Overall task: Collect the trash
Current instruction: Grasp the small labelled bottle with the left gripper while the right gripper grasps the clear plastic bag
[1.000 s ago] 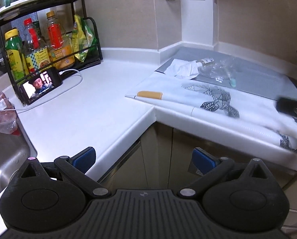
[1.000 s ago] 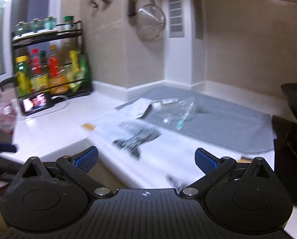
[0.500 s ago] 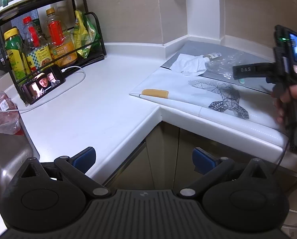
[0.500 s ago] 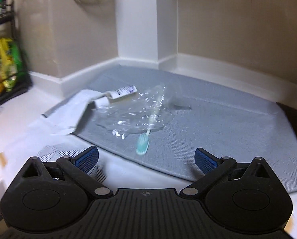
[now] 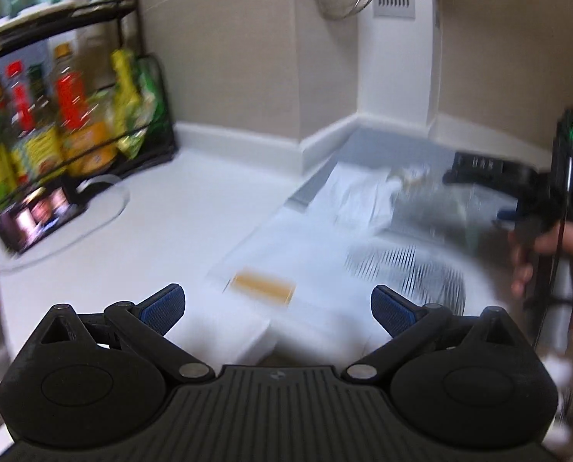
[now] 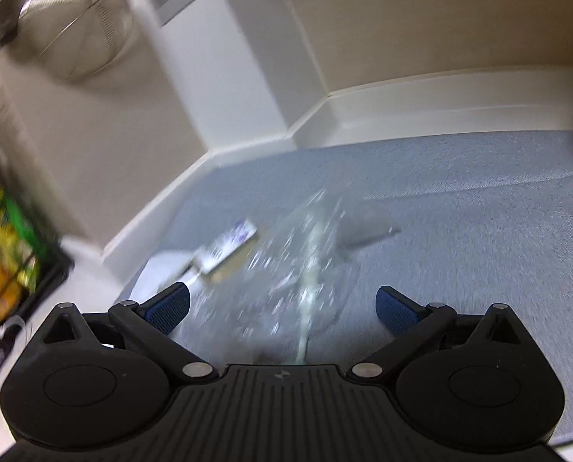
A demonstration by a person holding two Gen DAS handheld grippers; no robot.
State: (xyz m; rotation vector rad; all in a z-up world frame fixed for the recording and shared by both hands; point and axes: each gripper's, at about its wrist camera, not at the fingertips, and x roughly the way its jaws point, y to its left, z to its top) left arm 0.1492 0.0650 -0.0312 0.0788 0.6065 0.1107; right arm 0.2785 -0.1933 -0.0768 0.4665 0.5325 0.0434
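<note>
Both our grippers w/ fingers apart, gripping nothing, over the corner worktop [image 5: 178, 223].

R gripper [image 6: 282, 306] hangs low over the crumpled clear plastic wrapper [image 6: 301, 269] on the grey mat [image 6: 459, 215], a small tube [image 6: 230, 248] just beside it on the left. L gripper [image 5: 278, 308] sits further back, above a white patterned sheet [image 5: 324, 269] w/ an orange-tan strip [image 5: 263, 287]; bottle rack [image 5: 67, 115] at far left.
</note>
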